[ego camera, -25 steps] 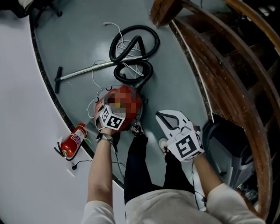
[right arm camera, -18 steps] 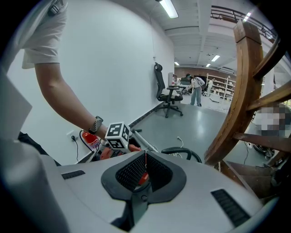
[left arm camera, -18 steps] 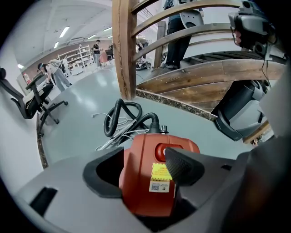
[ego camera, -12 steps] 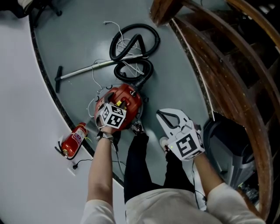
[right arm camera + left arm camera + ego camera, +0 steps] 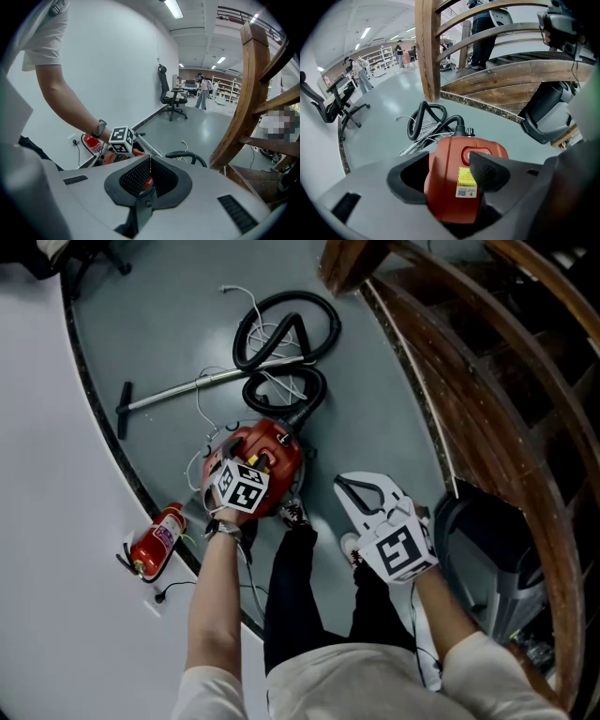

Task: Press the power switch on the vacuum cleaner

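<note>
The red vacuum cleaner (image 5: 272,451) stands on the grey floor by my feet. My left gripper (image 5: 251,470) points steeply down over its top. In the left gripper view the red body (image 5: 452,192) fills the gap between the jaws of the left gripper (image 5: 447,176), which are closing. The right pad (image 5: 485,171) lies against the oval power switch (image 5: 474,153), just above a yellow sticker. My right gripper (image 5: 358,491) hangs apart to the right, over bare floor. In its own view the right gripper (image 5: 149,176) has its pads together and nothing between them.
A black hose (image 5: 281,343) coils beyond the vacuum, with a metal wand (image 5: 187,390) and white cord beside it. A red fire extinguisher (image 5: 157,542) lies by the wall at left. A wooden stair railing (image 5: 487,381) runs along the right, above a black and grey object (image 5: 478,540).
</note>
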A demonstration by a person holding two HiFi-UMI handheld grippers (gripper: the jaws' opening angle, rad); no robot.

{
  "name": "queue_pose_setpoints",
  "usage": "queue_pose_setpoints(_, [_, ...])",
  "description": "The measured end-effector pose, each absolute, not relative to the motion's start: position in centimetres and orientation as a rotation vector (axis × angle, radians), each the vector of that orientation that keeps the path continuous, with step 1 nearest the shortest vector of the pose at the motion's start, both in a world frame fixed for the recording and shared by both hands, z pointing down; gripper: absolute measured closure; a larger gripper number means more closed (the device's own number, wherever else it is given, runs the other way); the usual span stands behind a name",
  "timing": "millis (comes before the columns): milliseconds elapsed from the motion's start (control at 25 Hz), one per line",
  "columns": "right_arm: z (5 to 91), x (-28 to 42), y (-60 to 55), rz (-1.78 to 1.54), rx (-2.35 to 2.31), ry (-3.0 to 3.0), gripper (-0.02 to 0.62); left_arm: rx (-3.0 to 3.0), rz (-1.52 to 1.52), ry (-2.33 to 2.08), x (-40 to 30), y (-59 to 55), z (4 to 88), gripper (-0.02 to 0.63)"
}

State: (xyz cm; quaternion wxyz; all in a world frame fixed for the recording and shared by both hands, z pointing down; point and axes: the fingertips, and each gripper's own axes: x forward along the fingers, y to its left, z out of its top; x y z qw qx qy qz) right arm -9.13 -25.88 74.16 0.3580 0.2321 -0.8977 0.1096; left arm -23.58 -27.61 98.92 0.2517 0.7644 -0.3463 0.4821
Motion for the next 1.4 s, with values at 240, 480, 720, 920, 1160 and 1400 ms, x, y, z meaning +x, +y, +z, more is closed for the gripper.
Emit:
queue_pose_setpoints(240, [72.3,-9.0,-25.9,0.254,0.59,-2.322,0.566,2.102,1.342,-0.861,-23.4,-27.5,98.5,0.342])
queue_pose_setpoints(480, [70.3,-8.0,-26.4,0.203,0.596,-2.323,0.566,2.188,1.325,-0.919,-23.5,-28.5,95.3,0.397])
queue_pose_setpoints(720, [67.5,-7.9,-25.8,0.172,0.62,-2.334,0.566,2.234,1.331,-0.938,-23.3,-28.2,91.5,0.46])
queue_pose_setpoints(920, [65.1,-7.2,-25.0,0.145,0.622,-2.339,0.566,2.268,1.352,-0.921,-23.0,-27.1,87.9,0.505])
queue_pose_setpoints(1160, [62.2,-5.9,-24.0,0.121,0.621,-2.347,0.566,2.252,1.339,-1.009,-24.0,-26.3,82.7,0.601])
queue_pose_setpoints(1400, [58.7,-5.3,-23.1,0.101,0.642,-2.372,0.566,2.277,1.343,-1.052,-24.1,-24.9,77.9,0.604])
